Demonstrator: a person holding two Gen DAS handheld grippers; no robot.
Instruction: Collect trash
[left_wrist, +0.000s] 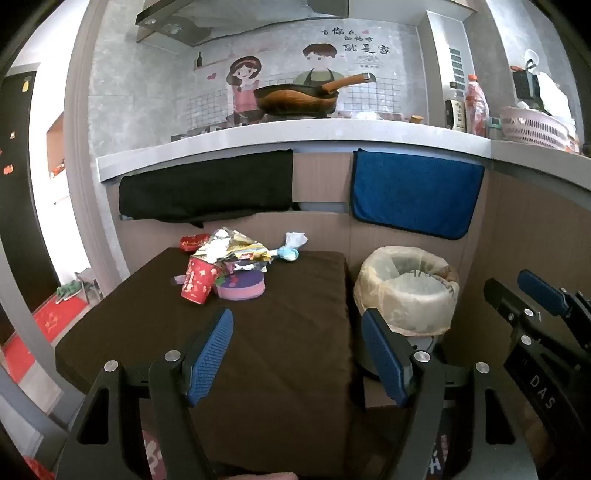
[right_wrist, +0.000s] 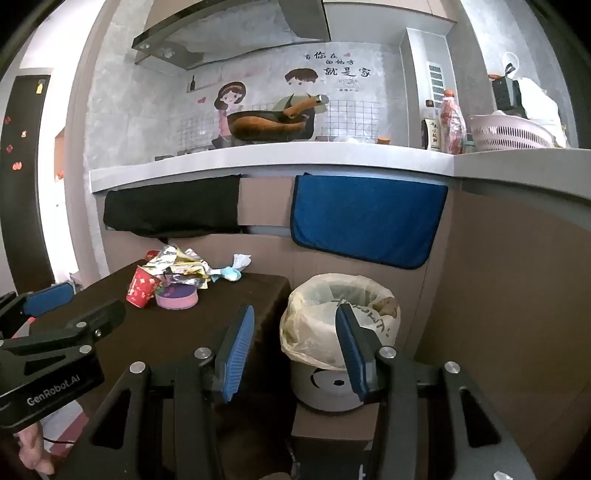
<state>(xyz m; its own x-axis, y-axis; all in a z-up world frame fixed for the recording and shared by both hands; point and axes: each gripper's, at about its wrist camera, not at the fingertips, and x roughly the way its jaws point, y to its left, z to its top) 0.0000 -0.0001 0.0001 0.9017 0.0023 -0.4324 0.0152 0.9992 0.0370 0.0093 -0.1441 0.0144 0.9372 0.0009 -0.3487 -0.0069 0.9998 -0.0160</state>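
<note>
A pile of trash sits at the far side of a brown-covered table (left_wrist: 280, 350): a red paper cup (left_wrist: 197, 280) on its side, a crumpled foil wrapper (left_wrist: 232, 247), a purple round lid (left_wrist: 242, 288), a red packet (left_wrist: 192, 242) and a white-and-blue tissue wad (left_wrist: 291, 247). A bin lined with a clear bag (left_wrist: 406, 288) stands right of the table. My left gripper (left_wrist: 297, 332) is open and empty above the table's near half. My right gripper (right_wrist: 295, 328) is open and empty, near the bin (right_wrist: 340, 317). The pile also shows in the right wrist view (right_wrist: 177, 273).
A counter (left_wrist: 295, 136) runs behind the table, with a wok (left_wrist: 299, 98), bottles (left_wrist: 474, 107) and a pink basket (left_wrist: 532, 127). A black cloth (left_wrist: 207, 188) and a blue towel (left_wrist: 413, 192) hang below it. Red mats (left_wrist: 55, 314) lie on the floor at left.
</note>
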